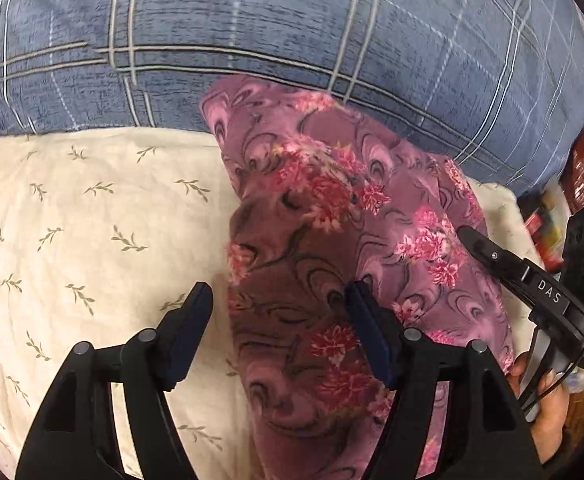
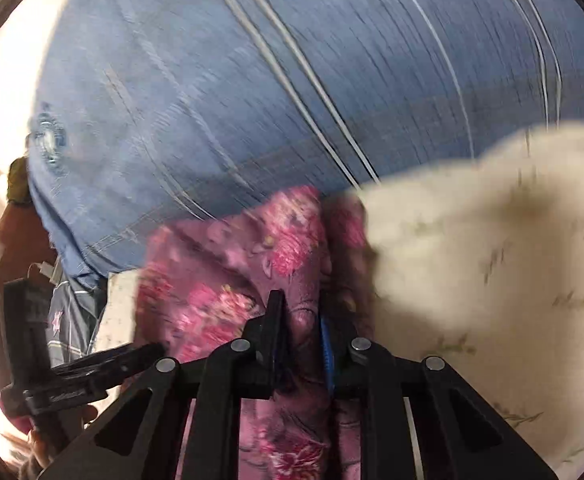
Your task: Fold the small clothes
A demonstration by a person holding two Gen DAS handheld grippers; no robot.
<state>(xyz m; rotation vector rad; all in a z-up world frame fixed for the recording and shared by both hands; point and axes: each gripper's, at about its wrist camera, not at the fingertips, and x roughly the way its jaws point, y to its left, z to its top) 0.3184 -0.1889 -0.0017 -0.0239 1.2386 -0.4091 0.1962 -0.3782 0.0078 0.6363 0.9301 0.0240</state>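
Cream leaf-print bedsheet (image 1: 71, 220) under purple floral garment (image 1: 332, 240), frame centre.
Right gripper (image 2: 302, 320) clamps garment; left gripper (image 1: 279, 296) gapes, should pinch the near edge.

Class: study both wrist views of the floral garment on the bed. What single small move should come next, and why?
Probably close the left gripper on the garment. Its jaws stand open over the cloth, holding nothing, while the right gripper is already shut on a pinch of it; a fold likely needs both ends held.
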